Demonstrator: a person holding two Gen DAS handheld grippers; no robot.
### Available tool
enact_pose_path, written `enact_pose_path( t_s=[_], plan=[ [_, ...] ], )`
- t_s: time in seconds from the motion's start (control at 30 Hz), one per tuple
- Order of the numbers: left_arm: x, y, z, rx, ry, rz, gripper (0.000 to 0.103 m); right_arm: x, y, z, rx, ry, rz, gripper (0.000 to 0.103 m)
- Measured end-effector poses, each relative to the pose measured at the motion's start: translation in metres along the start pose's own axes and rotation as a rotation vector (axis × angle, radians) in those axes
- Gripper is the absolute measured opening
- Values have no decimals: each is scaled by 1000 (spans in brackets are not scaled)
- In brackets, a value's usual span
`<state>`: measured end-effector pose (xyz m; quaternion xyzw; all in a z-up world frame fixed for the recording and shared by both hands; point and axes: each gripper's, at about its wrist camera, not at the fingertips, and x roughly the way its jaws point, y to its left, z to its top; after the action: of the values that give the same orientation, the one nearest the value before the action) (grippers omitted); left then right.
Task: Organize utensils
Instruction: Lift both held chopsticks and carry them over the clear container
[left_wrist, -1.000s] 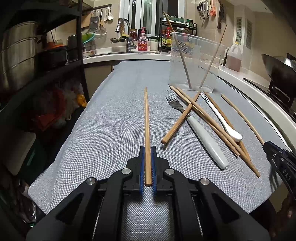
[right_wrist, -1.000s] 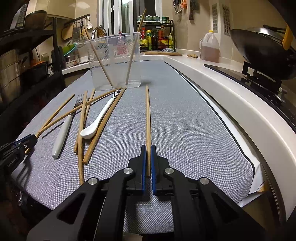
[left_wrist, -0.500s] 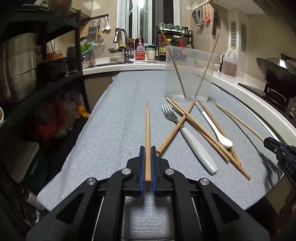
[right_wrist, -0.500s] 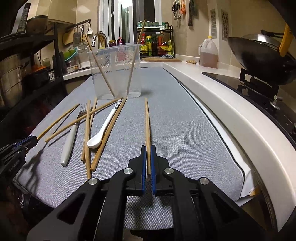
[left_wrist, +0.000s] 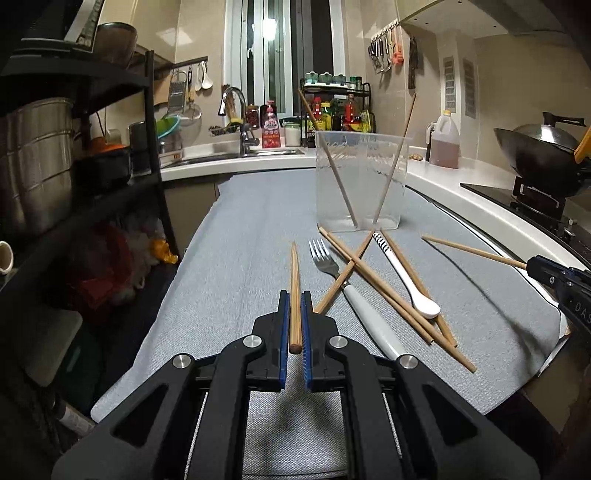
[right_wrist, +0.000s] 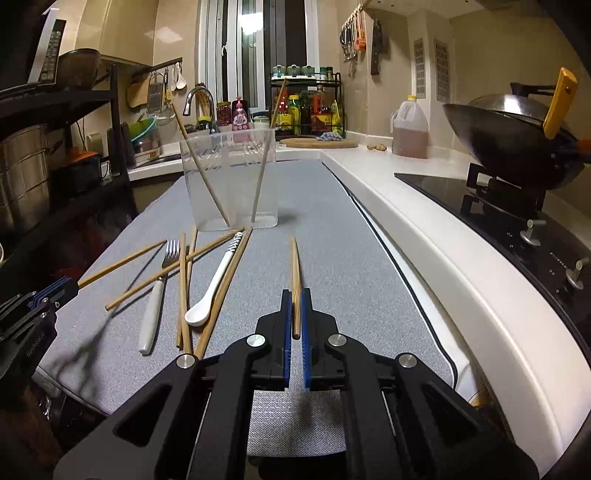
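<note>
Wooden chopsticks: one clamped in left tool (left_wrist: 294, 295), one clamped in right tool (right_wrist: 295, 295), both lifted clear of grey table (right_wrist: 332, 236). Two more standing crossed in clear cup (right_wrist: 229, 181). Just before cup: loose chopsticks (right_wrist: 181, 291), one fork (right_wrist: 157, 295), one white spoon (right_wrist: 212, 291).

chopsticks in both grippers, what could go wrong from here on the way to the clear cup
1. Each gripper, left and right, pinches its chopstick near one end, so the long free end could pivot or slip.
2. The clear cup already holds two crossed chopsticks; new ones could jam against them or tip the cup.
3. Both heading there together, the sticks may collide.
</note>
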<state>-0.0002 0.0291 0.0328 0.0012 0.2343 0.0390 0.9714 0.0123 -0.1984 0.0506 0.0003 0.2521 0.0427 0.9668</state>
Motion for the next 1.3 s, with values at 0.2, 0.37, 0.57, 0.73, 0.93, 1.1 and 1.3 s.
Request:
enact_pose_path(
  t_s=[0.2, 0.37, 0.57, 0.73, 0.93, 1.1, 1.3],
  plan=[
    [-7, -1, 9, -7, -21, -14, 6, -15, 3, 17, -6, -46, 9, 5],
    [-14, 2, 25, -12, -39, -18, 6, -26, 1, 37, -2, -83, 14, 5],
    [-15, 9, 46, -33, -36, -21, 6, -32, -1, 58, 4, -107, 20, 5],
    [-14, 18, 70, -44, -46, -12, 6, -29, -3, 81, 21, -103, 27, 4],
    [-12, 24, 102, -36, -58, -16, 6, -28, -7, 115, 35, -110, 46, 4],
    [-11, 25, 128, -31, -57, -34, 6, -28, -9, 144, 41, -123, 58, 4],
    [-10, 23, 155, -20, -56, -55, 6, -31, -10, 174, 50, -129, 72, 4]
  ],
)
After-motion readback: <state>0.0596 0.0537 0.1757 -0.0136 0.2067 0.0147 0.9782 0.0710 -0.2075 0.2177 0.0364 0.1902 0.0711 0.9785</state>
